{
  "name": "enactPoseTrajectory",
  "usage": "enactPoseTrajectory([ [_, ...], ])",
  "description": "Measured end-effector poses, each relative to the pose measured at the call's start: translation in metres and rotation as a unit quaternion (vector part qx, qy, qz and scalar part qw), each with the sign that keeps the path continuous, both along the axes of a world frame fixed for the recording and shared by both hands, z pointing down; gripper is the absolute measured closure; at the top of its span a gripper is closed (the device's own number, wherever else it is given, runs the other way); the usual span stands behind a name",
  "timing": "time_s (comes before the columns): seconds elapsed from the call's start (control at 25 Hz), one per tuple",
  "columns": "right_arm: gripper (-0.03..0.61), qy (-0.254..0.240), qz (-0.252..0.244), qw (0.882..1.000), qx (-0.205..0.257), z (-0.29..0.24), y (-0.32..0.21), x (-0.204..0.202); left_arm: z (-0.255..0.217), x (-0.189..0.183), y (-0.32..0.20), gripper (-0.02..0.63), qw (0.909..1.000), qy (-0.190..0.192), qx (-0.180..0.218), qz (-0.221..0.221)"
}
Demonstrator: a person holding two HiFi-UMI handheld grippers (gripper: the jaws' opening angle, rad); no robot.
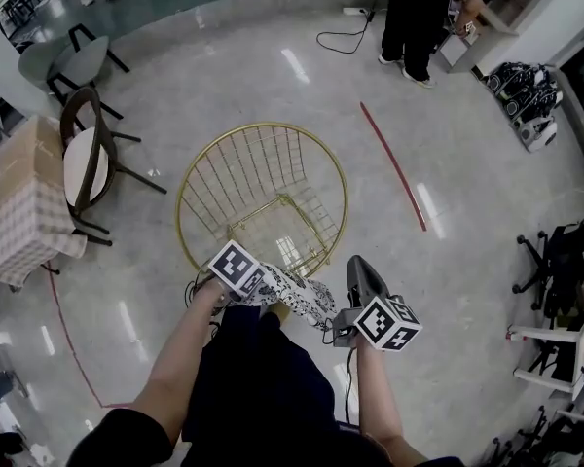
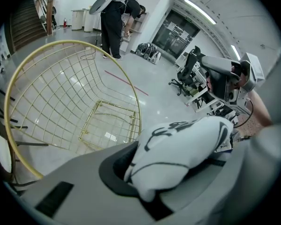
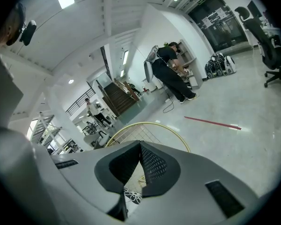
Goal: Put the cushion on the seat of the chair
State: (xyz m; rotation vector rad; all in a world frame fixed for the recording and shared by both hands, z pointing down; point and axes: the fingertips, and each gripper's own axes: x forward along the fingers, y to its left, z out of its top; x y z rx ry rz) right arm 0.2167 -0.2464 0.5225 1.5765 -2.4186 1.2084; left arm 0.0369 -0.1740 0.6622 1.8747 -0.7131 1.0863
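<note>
The gold wire chair (image 1: 263,125) stands on the floor, its seat not yet covered. A table with a checked cloth (image 1: 19,207), a wooden chair (image 1: 86,159) and a red floor line (image 1: 394,168) lie well apart from it. The patterned cushion (image 1: 302,298) hangs by the chair's near rim (over the person's legs), pinched in the left gripper (image 1: 257,285). Just beside it, the right gripper (image 3: 140,145) is pressed together, empty.

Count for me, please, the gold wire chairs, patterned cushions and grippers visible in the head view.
Gold wire chair: 1
Patterned cushion: 1
Grippers: 2 (left gripper, shut on the cushion; right gripper, shut and empty)
Total: 4
</note>
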Motion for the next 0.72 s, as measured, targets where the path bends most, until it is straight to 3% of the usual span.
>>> enactPoseTrajectory([
  [0.24, 0.553, 0.003, 0.007, 1.0, 0.004, -0.004, -0.006, 0.007, 0.011, -0.017, -0.015, 0.592, 0.9998, -0.018, 0.0, -0.011],
  [0.72, 0.552, 0.018, -0.006, 1.0, -0.022, 0.025, -0.019, -0.018, 0.035, -0.024, -0.058, 0.591, 0.9993, -0.026, 0.02, 0.02],
])
